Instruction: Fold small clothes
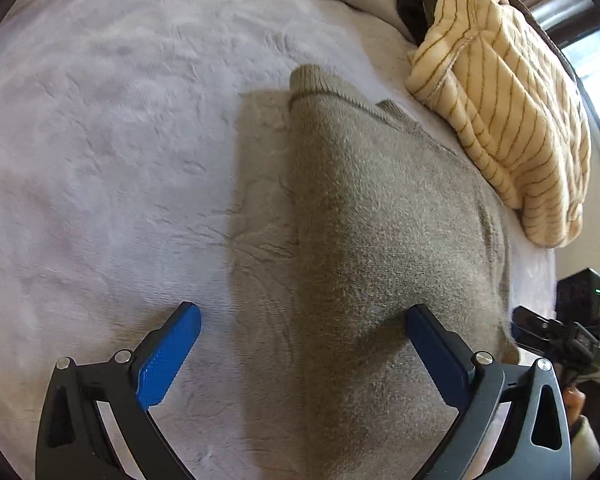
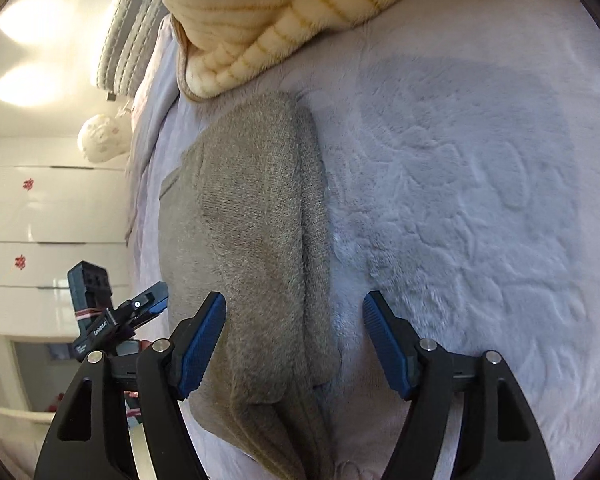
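Hovering with both sets of jaws spread wide and gripping nothing: left gripper and right gripper each straddle a long edge of the folded grey sweater. Blanket is bare outward; striped garment crowds the far end.

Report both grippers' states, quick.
Left gripper: open, holding nothing, over the grey sweater.
Right gripper: open, holding nothing.

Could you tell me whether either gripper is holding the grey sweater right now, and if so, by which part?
Nothing is held. The left gripper and right gripper both stand with jaws open over the folded grey sweater, its edge between them, unpinched.
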`<action>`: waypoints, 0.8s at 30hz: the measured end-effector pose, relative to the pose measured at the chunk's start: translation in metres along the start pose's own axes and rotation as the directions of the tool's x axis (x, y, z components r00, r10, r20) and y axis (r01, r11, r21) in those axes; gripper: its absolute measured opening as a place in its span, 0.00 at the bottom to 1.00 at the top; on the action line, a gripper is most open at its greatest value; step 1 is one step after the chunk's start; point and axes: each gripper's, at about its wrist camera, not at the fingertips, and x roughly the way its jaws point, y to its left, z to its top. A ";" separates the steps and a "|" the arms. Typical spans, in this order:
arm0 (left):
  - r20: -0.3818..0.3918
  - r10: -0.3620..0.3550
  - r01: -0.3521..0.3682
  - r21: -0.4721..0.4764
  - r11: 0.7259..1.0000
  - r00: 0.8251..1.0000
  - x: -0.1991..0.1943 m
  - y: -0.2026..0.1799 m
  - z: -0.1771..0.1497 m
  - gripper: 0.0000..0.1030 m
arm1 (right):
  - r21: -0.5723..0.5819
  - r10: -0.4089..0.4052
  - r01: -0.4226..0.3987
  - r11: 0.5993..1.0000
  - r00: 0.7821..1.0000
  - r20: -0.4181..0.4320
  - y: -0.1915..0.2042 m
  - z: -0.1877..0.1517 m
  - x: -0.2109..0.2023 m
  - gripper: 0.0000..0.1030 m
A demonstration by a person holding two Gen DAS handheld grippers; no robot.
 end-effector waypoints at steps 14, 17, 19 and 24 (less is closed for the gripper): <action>-0.080 -0.129 0.137 0.107 0.985 0.989 0.045 -0.044 0.004 1.00 | -0.084 0.139 -0.149 0.985 0.984 -0.114 0.028 0.028 0.059 0.71; -0.084 -0.134 0.143 0.110 0.984 0.987 0.043 -0.046 0.005 0.96 | -0.082 0.112 -0.124 0.989 0.985 -0.131 0.030 0.024 0.063 0.37; -0.065 -0.121 0.129 0.127 0.984 0.990 0.038 -0.049 0.004 0.85 | -0.065 0.140 -0.148 0.987 0.984 -0.112 0.033 0.021 0.059 0.32; -0.017 -0.165 0.165 0.147 0.975 0.986 0.010 -0.050 -0.004 0.48 | -0.015 0.262 -0.264 0.964 0.962 -0.079 0.048 0.010 0.046 0.30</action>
